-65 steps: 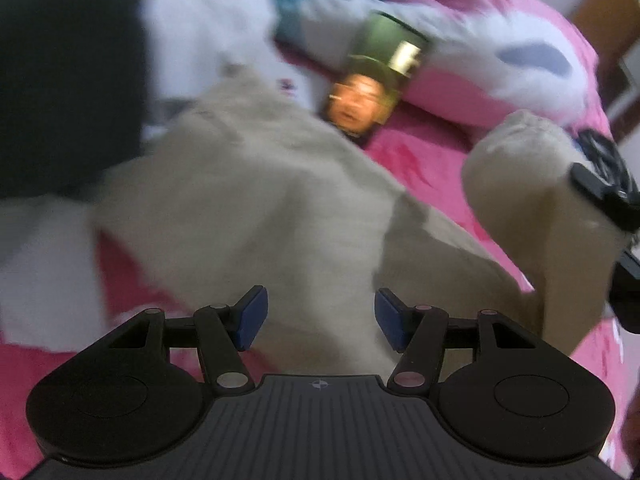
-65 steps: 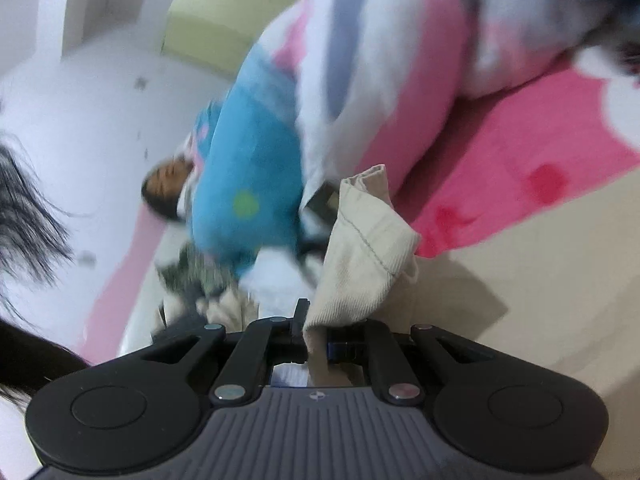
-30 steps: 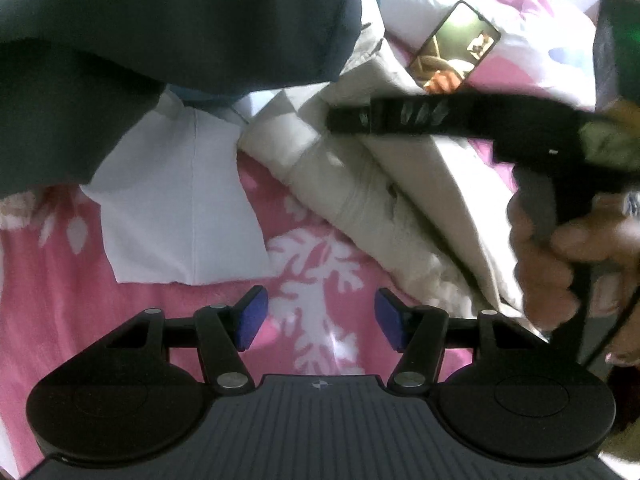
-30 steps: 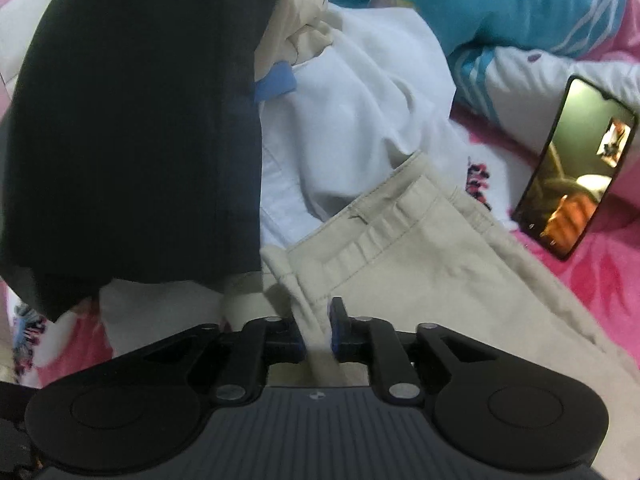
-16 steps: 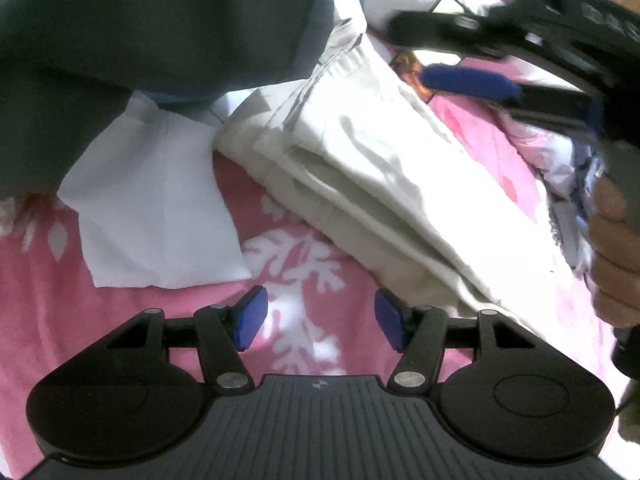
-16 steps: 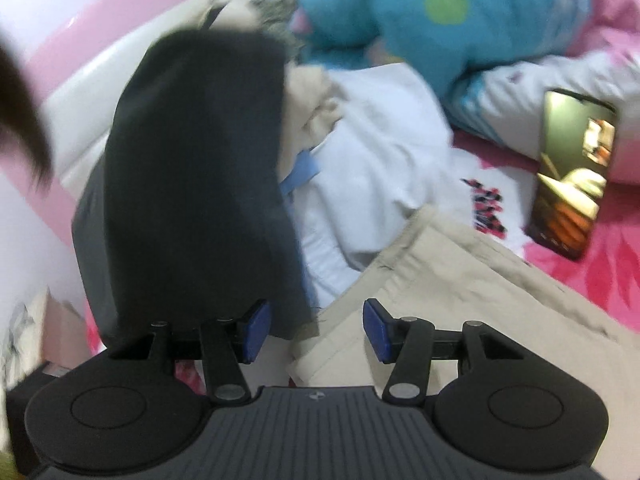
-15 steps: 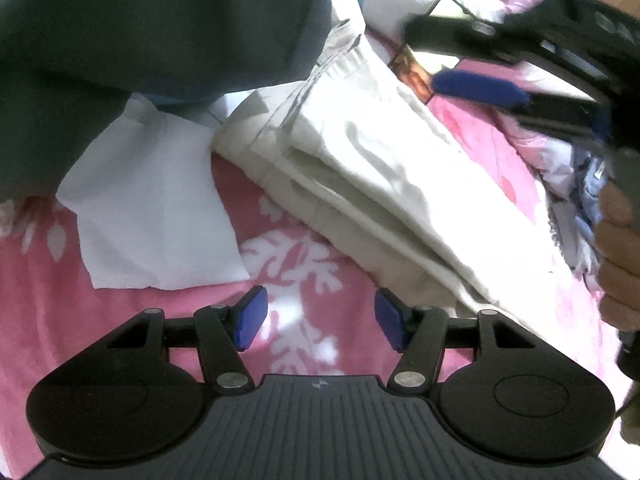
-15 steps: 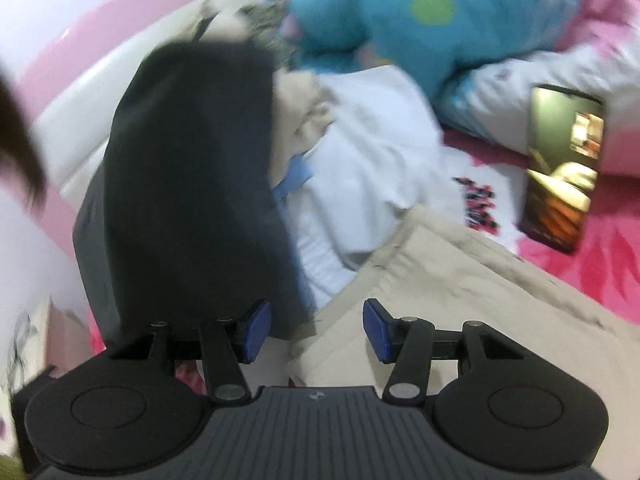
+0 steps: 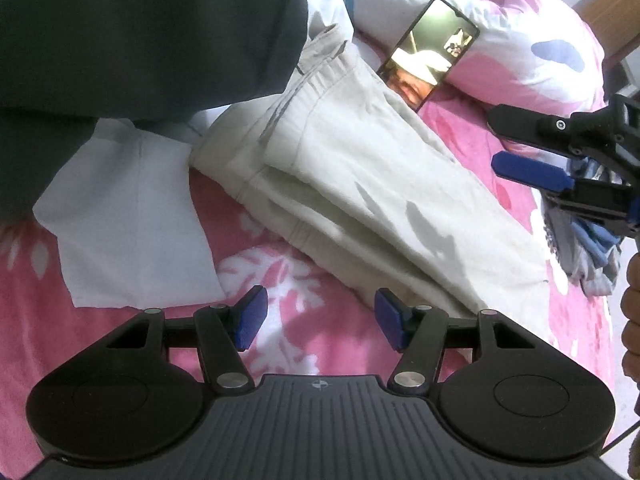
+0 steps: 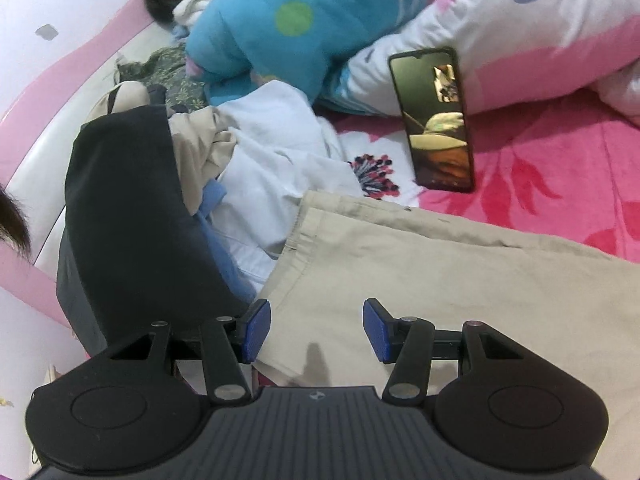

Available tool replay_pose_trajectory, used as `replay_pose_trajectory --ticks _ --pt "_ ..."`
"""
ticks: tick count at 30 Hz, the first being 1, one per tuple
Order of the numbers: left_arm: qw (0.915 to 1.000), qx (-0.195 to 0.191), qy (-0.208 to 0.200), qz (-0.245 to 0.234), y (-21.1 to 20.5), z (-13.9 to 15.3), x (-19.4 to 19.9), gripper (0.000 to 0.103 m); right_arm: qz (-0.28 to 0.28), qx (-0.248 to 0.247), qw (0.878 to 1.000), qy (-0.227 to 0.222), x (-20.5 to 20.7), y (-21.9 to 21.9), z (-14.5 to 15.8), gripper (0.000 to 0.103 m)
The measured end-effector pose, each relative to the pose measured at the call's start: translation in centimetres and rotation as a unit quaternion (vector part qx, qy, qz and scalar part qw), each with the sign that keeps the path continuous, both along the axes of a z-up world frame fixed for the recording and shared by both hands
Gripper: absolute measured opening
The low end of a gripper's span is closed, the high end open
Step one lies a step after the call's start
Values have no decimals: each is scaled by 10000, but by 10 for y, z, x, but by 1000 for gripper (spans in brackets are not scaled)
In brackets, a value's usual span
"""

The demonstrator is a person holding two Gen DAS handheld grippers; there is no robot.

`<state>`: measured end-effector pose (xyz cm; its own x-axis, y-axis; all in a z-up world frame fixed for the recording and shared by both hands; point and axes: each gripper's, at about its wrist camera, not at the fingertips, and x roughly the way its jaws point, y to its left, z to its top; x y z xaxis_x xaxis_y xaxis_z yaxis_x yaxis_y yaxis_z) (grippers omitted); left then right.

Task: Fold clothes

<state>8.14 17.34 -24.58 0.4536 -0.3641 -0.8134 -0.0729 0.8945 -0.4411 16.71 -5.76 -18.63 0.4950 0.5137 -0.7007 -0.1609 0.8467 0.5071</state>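
Note:
Beige trousers (image 9: 360, 184) lie folded lengthwise on the pink flowered bedspread (image 9: 132, 344), waistband toward the far left. My left gripper (image 9: 318, 314) hovers open over the bedspread just in front of the trousers' near edge, nothing between its blue pads. My right gripper (image 10: 316, 330) is open above the trousers (image 10: 440, 264), near the waistband, holding nothing. In the left wrist view the right gripper (image 9: 532, 148) shows at the right edge, lifted clear of the trousers, with a hand (image 9: 632, 312) below it.
A dark garment (image 9: 140, 32) and a white one (image 9: 128, 216) lie left of the trousers. A phone (image 10: 434, 120) with a lit screen rests beside the pillows. A person lies under a blue blanket (image 10: 288, 20) at the head. A crumpled blue-grey cloth (image 9: 588, 248) sits right.
My right gripper let go of the trousers' waistband, opened, and drew back to the right and upward. The trousers now lie flat. My left gripper stayed put.

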Motion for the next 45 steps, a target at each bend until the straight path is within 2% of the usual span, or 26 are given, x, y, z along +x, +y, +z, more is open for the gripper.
replay_pose_trajectory --ticks 16,45 --pt "9999 77 89 -10 -6 -2 0 59 -404 -118 9988 264 -10 -19 -7 58" --pt "9999 112 -8 -48 -12 0 10 59 -695 -285 9967 298 -20 -31 -6 59"
